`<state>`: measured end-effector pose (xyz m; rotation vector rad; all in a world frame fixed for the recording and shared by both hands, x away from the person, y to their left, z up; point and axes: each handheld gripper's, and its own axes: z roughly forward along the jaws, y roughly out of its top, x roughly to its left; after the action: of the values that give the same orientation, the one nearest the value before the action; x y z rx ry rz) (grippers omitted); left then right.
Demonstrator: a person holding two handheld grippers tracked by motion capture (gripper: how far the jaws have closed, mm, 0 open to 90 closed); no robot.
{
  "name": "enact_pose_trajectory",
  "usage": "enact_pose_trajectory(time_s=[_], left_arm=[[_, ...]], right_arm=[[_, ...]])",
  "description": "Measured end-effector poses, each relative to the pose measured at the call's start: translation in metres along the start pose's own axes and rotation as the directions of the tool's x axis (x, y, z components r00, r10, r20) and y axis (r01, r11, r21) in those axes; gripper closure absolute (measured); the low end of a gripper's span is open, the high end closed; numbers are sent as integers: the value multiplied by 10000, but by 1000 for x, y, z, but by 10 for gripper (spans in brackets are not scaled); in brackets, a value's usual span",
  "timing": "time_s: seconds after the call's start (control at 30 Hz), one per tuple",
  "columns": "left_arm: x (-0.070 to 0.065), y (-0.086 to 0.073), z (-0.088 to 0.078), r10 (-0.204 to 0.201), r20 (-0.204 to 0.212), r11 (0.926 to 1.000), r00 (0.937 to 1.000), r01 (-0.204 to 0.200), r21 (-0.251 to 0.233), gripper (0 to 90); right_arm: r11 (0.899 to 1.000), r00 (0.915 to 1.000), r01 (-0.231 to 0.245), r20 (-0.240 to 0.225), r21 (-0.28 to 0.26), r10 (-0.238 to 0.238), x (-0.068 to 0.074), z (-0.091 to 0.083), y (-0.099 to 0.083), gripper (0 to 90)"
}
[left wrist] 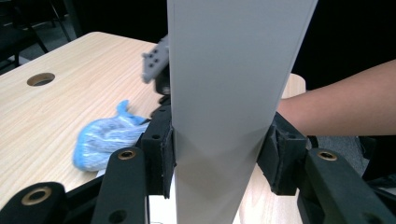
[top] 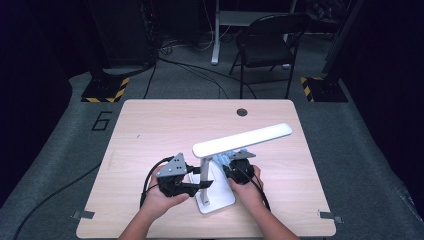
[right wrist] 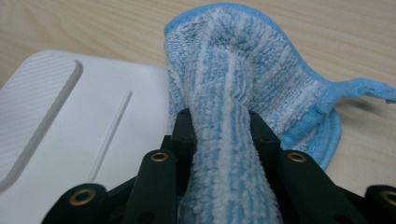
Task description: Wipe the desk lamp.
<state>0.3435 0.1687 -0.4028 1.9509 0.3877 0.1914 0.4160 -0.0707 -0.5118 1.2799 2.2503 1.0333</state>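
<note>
At the near edge of the bench (top: 150,130), my left tongs (top: 200,185) clamp the upright post of the white desk lamp (top: 242,139), steadying it on its flat base. My right tongs (top: 231,165) pinch a bunched blue striped cloth (right wrist: 243,93), which rests on the bench just right of the base, behind the post. Wiping the lamp looks to be the step in hand. Next, I judge, the cloth must slide left onto the base and rub across it while the left grip keeps the lamp from tipping.
</note>
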Motion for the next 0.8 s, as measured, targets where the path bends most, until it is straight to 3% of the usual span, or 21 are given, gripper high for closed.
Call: enact_pose_trajectory(time_s=[0.6, 0.8], left_arm=[[0, -1, -1, -99, 2, 9999, 10000, 99, -24, 521], [0, -1, 0, -82, 31, 10000, 10000, 82, -29, 521]], right_arm=[[9980, 9975, 627, -322, 130, -622, 16, -61, -56, 694], [9963, 9962, 824, -298, 257, -816, 16, -63, -57, 691]])
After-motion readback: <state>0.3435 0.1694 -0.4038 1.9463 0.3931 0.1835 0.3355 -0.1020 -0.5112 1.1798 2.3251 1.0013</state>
